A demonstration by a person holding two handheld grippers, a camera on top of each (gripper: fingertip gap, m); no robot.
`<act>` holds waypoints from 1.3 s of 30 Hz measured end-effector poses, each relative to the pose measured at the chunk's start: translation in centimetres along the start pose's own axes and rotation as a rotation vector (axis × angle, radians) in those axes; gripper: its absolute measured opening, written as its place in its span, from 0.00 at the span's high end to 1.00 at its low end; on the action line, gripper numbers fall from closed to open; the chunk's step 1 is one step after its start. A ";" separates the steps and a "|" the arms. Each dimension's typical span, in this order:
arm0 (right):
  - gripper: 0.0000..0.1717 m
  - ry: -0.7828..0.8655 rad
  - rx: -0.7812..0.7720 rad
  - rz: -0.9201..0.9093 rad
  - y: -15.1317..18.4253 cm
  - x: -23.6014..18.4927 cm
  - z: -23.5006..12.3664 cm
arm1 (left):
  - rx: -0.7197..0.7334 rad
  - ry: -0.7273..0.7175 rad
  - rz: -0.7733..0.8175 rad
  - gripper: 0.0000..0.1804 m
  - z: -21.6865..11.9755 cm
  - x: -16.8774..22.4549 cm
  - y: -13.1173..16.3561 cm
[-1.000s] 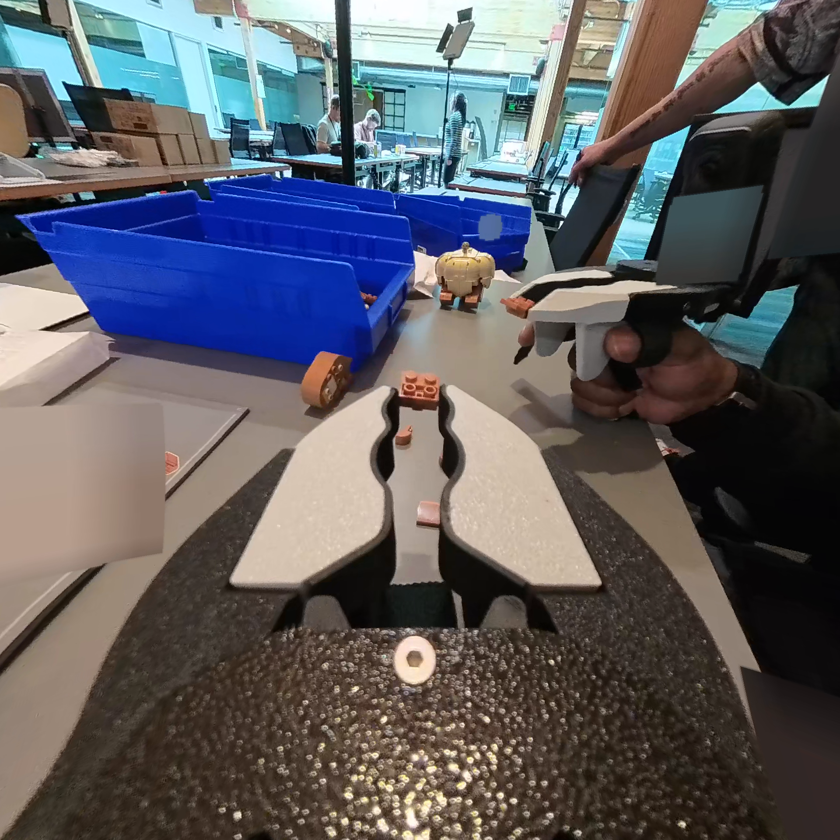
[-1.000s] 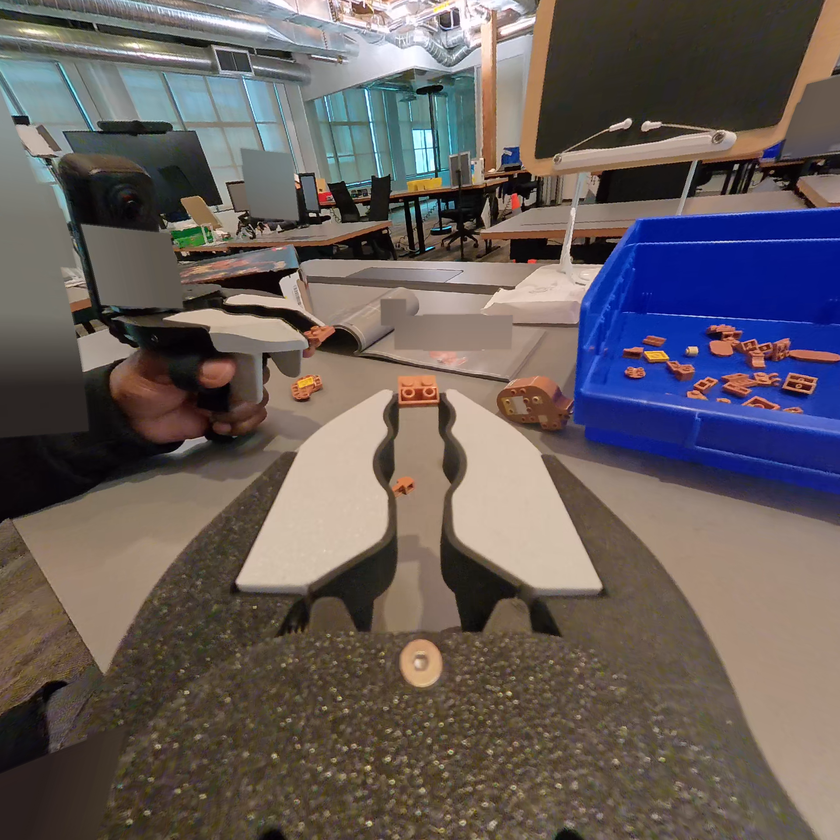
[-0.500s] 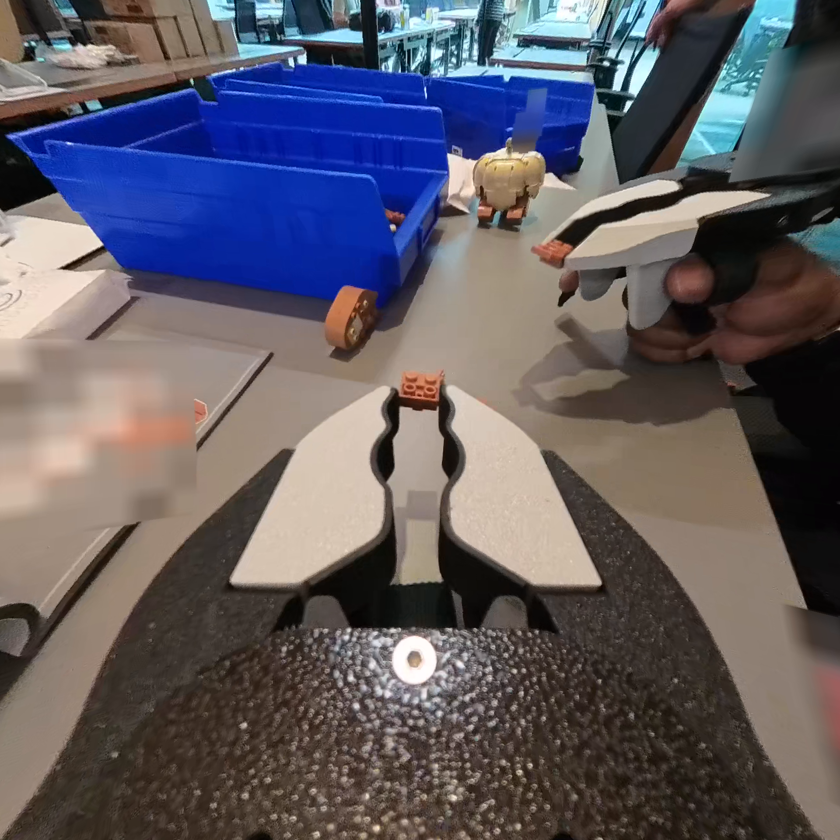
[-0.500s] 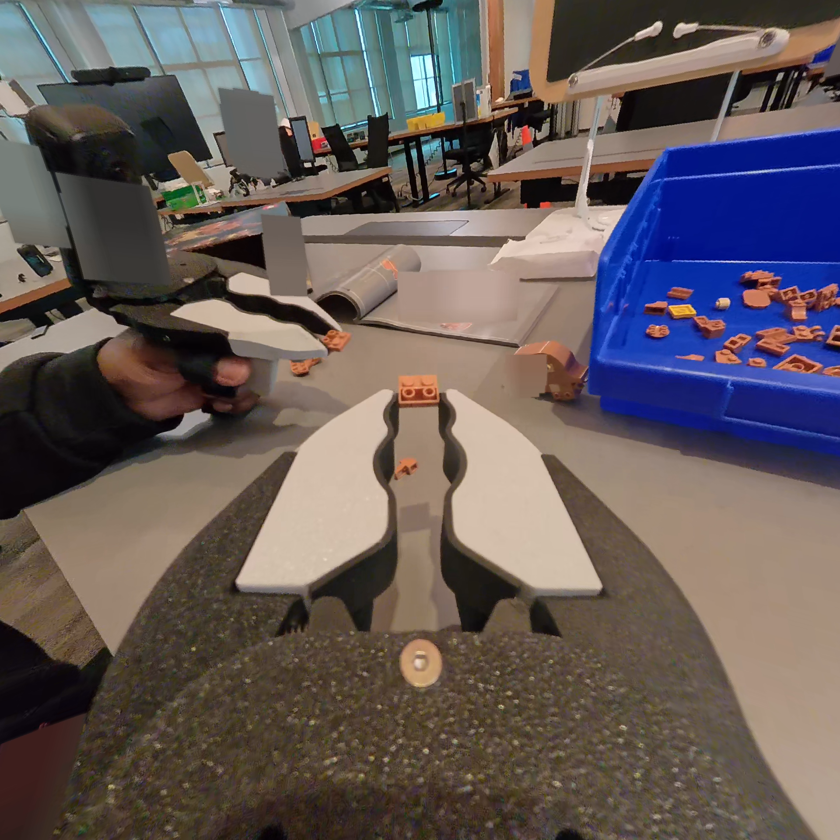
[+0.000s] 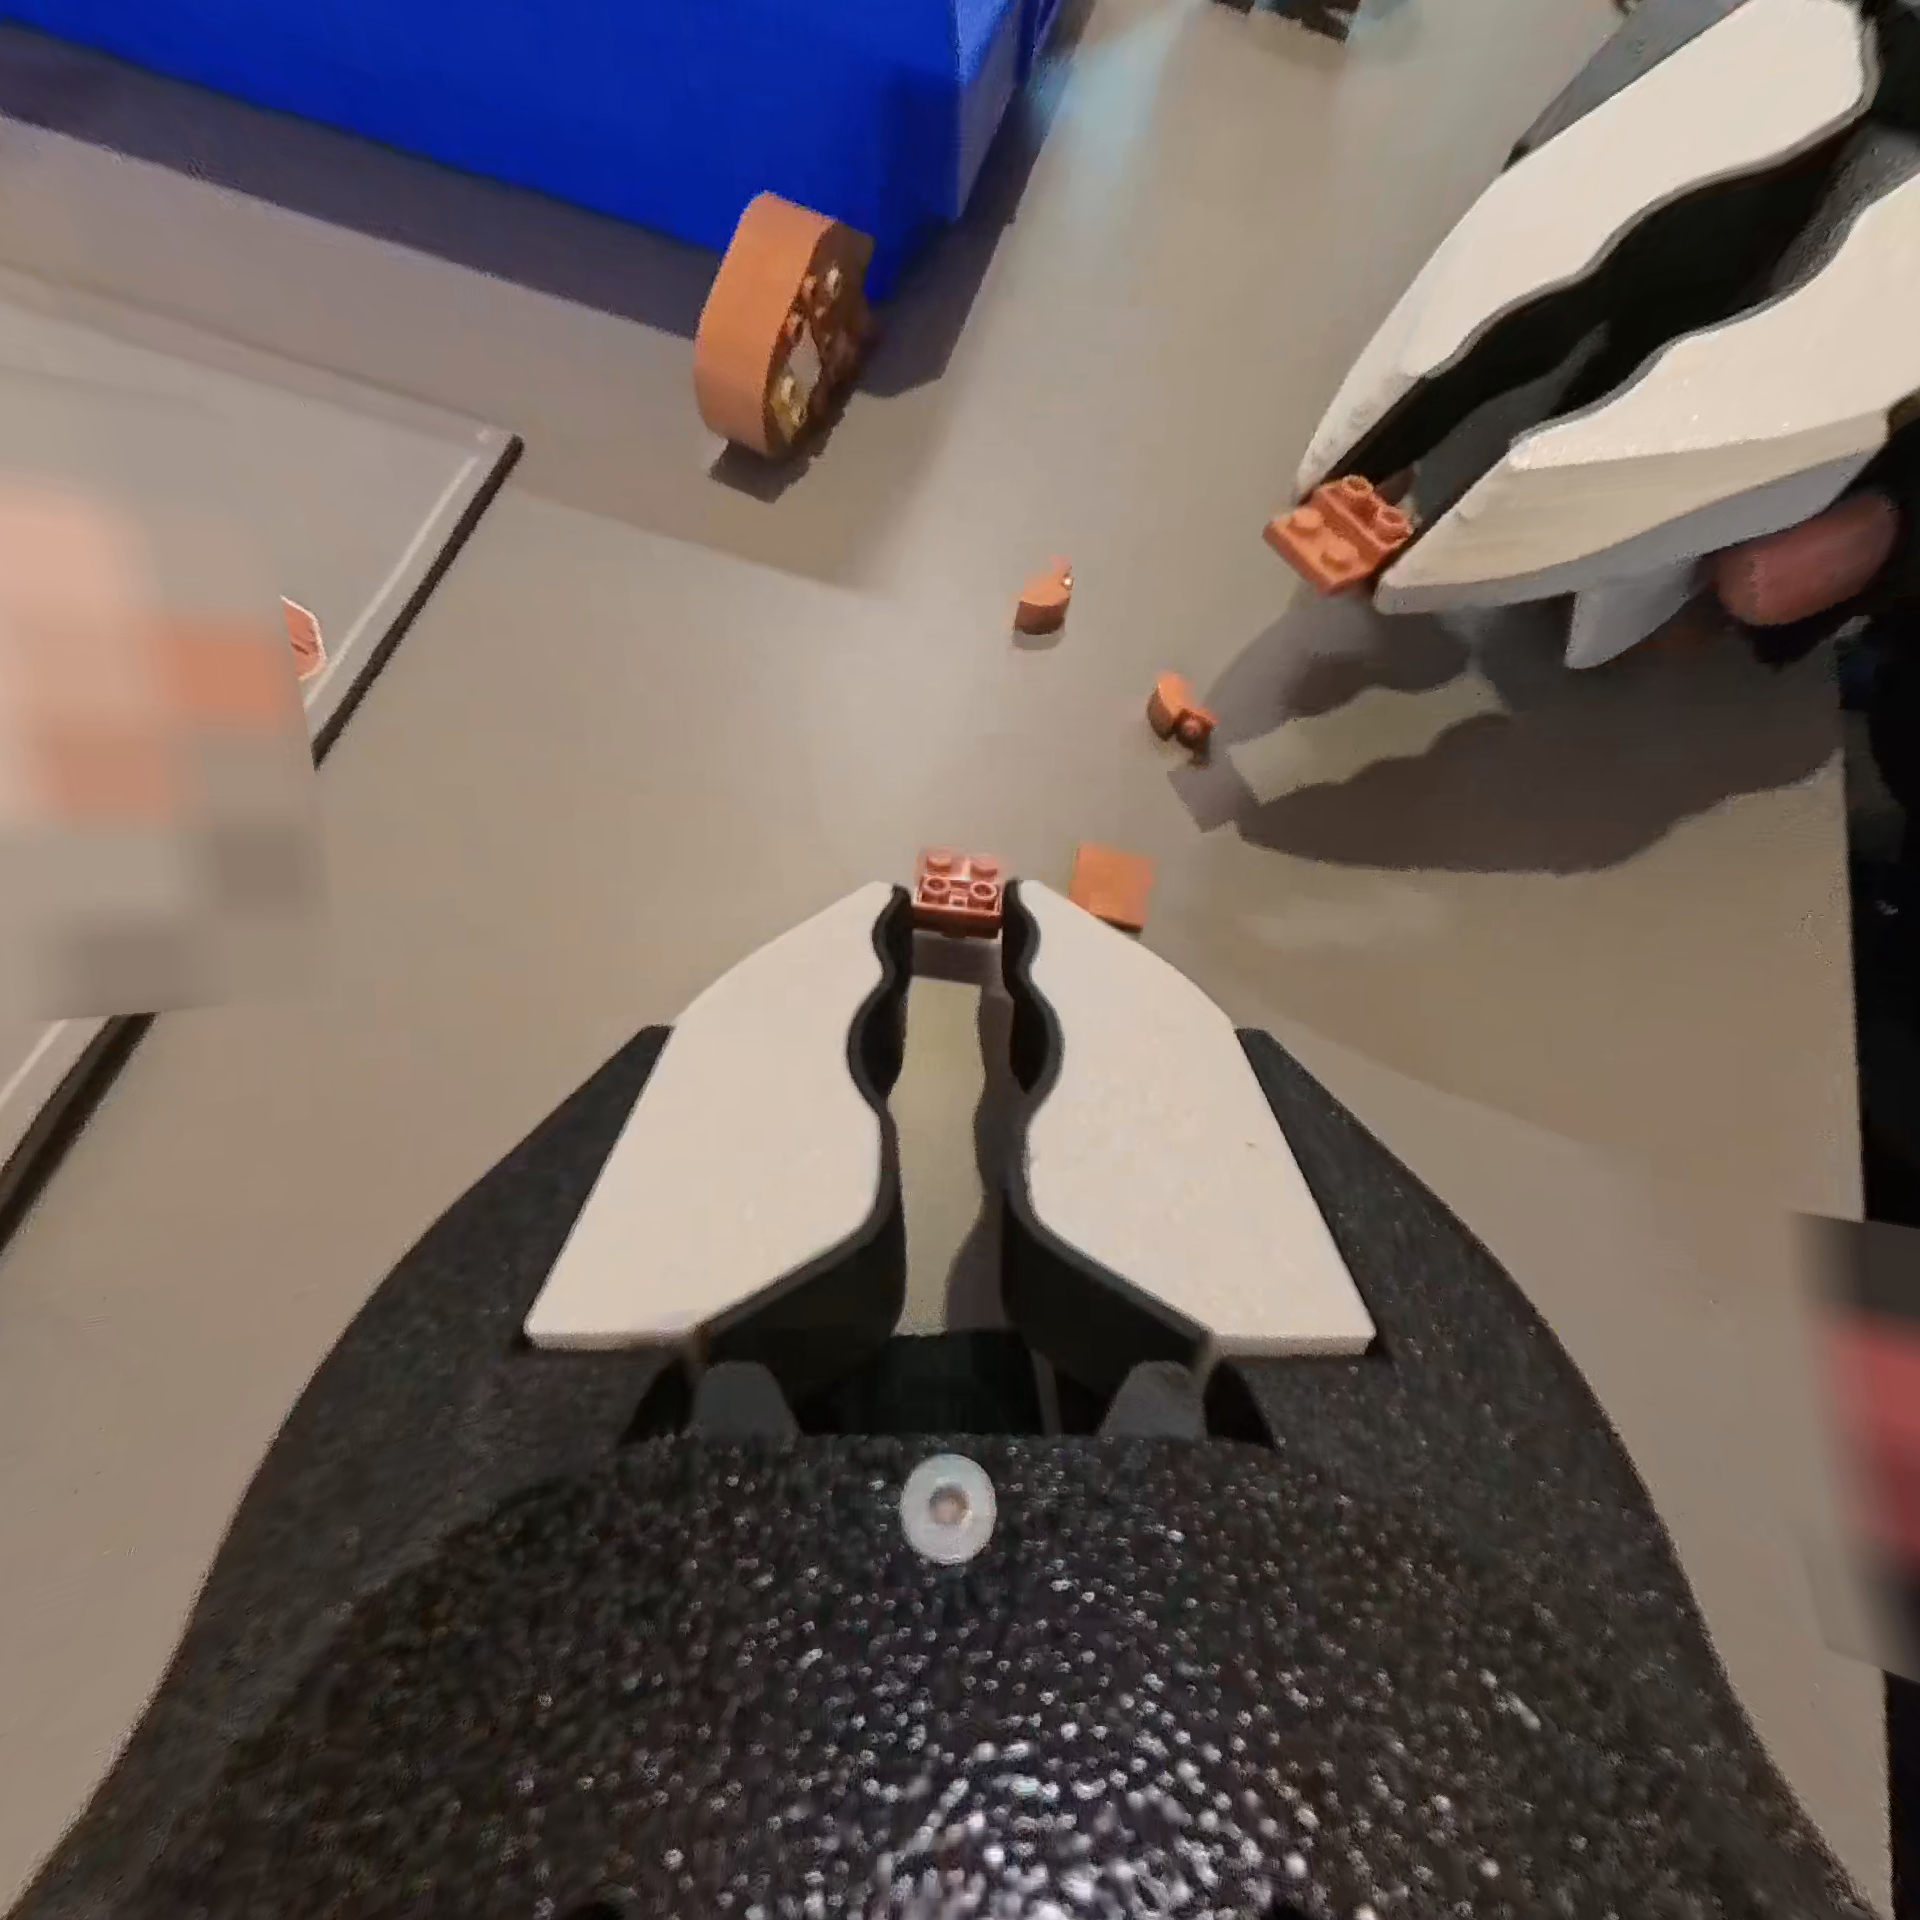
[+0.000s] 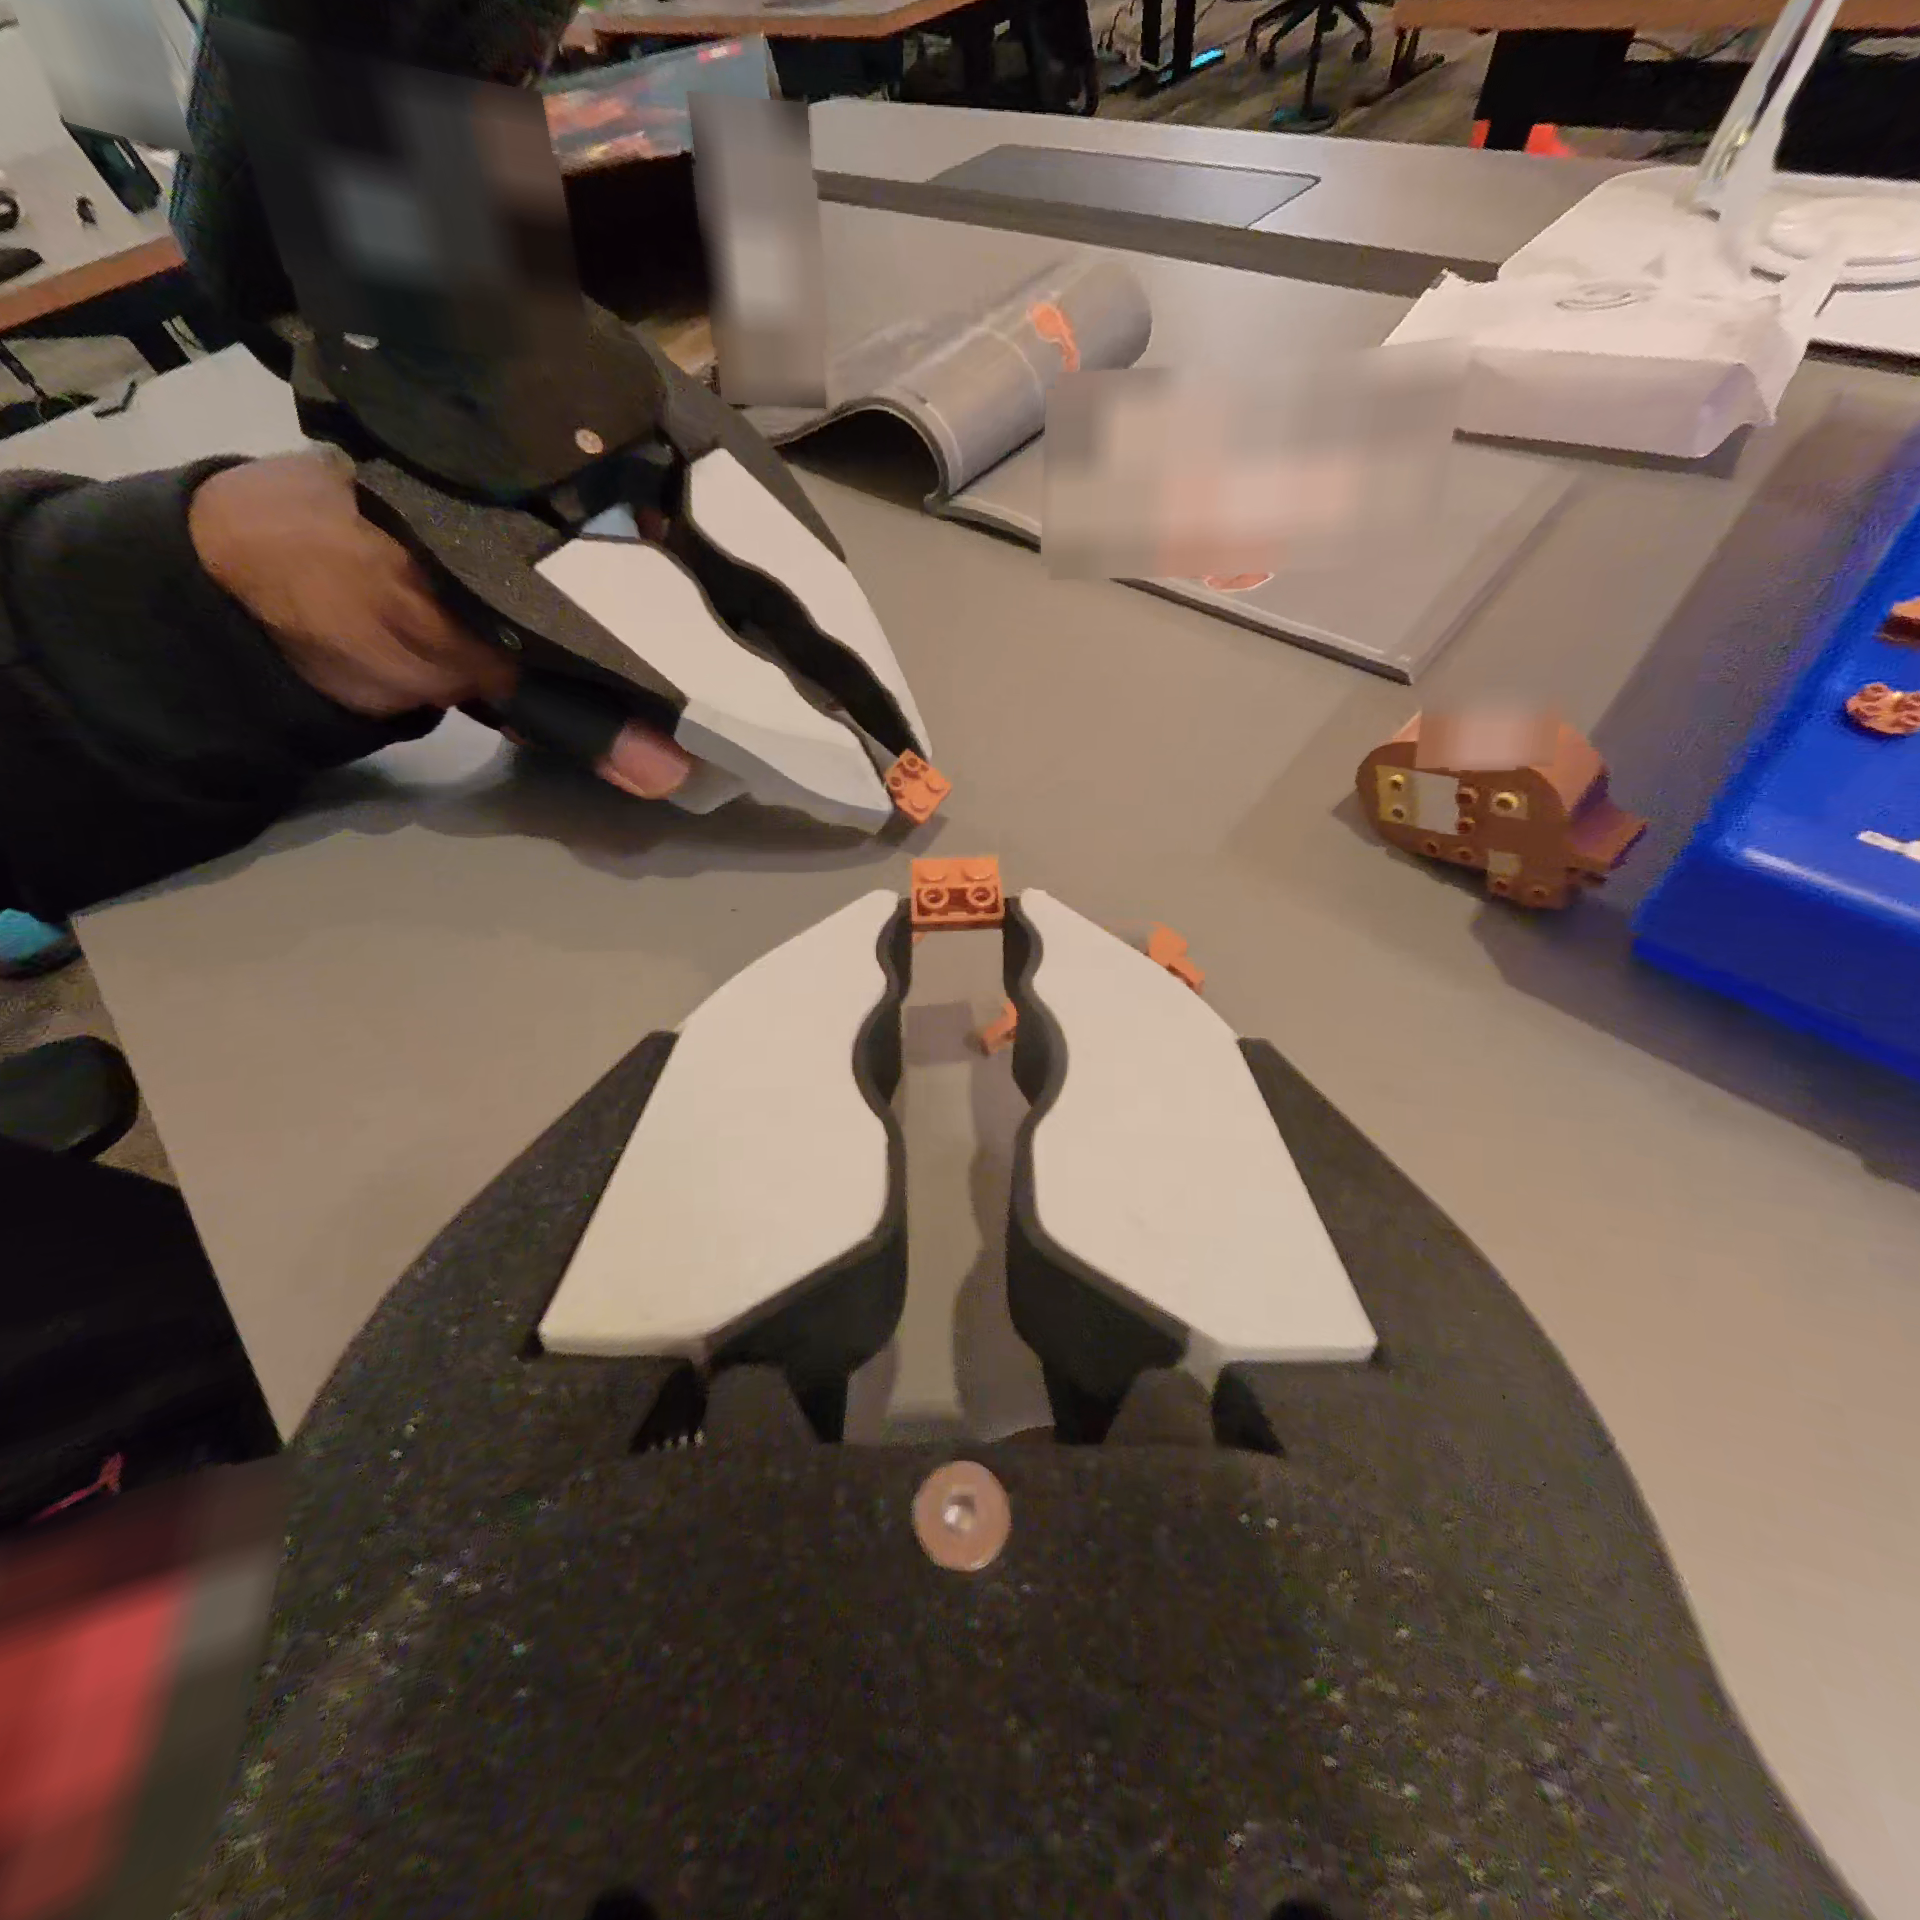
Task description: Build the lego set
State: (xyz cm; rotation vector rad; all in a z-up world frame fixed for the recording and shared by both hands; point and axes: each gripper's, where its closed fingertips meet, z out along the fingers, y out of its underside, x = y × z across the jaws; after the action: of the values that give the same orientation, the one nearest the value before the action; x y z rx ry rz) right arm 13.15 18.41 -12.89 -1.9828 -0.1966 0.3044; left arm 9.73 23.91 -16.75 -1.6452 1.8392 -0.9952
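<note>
Now each tool, left [image 5: 958, 896] and right [image 6: 958, 902], clamped on a small studded orange brick over smooth grey table [image 5: 623, 727].

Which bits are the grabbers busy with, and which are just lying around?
In use:
- left hand-held gripper, pinching an orange brick
- right hand-held gripper, pinching another orange brick

Lying about:
- brown built piece
- flat orange tile
- open booklet
- blue bin

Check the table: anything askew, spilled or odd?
Mostly tidy. A few small orange-brown toy brick pieces lie loose on the grey tabletop, outside the blue plastic bin. A brown rounded brick assembly lies tipped on its side beside that bin.
</note>
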 end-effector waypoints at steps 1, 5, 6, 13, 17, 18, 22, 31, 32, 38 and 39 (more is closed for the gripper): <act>0.91 -0.002 -0.014 -0.011 0.1 0.0 0.2 | -0.020 -0.005 0.003 0.91 0.2 0.0 0.2; 0.91 -0.025 -0.043 -0.017 0.3 0.0 0.7 | -0.081 -0.041 0.033 0.91 0.7 -0.2 0.8; 0.91 -0.032 -0.048 -0.015 0.4 0.0 0.8 | -0.094 -0.046 0.042 0.91 0.8 -0.1 1.0; 0.91 -0.065 -0.086 -0.023 0.8 -0.4 1.1 | -0.108 -0.050 0.067 0.91 0.9 0.0 1.2; 0.91 -0.084 -0.126 -0.068 0.8 -0.5 2.0 | -0.106 -0.038 0.071 0.90 0.8 0.2 1.2; 0.91 -0.089 -0.141 -0.083 0.9 -0.5 2.3 | -0.104 -0.032 0.066 0.90 0.8 0.2 1.2; 0.91 -0.096 -0.210 -0.144 1.2 -0.1 3.7 | -0.104 -0.030 0.064 0.89 0.5 0.1 1.3; 0.91 -0.068 -0.274 -0.188 1.7 0.4 4.9 | -0.081 -0.007 0.062 0.88 0.2 0.3 1.2; 0.91 -0.060 -0.281 -0.194 1.8 0.5 4.9 | -0.080 -0.006 0.064 0.88 0.2 0.3 1.2; 0.90 -0.010 -0.339 -0.246 2.6 0.7 5.2 | -0.079 -0.009 0.080 0.88 0.2 0.5 1.2; 0.90 -0.005 -0.347 -0.252 2.7 0.7 5.2 | -0.076 -0.008 0.080 0.88 0.2 0.5 1.2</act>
State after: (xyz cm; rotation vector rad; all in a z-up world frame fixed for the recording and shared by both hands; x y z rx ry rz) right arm 12.25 21.98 -17.55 -2.2685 -0.5277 0.1168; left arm 9.05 23.42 -17.73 -1.6035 1.9434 -0.8935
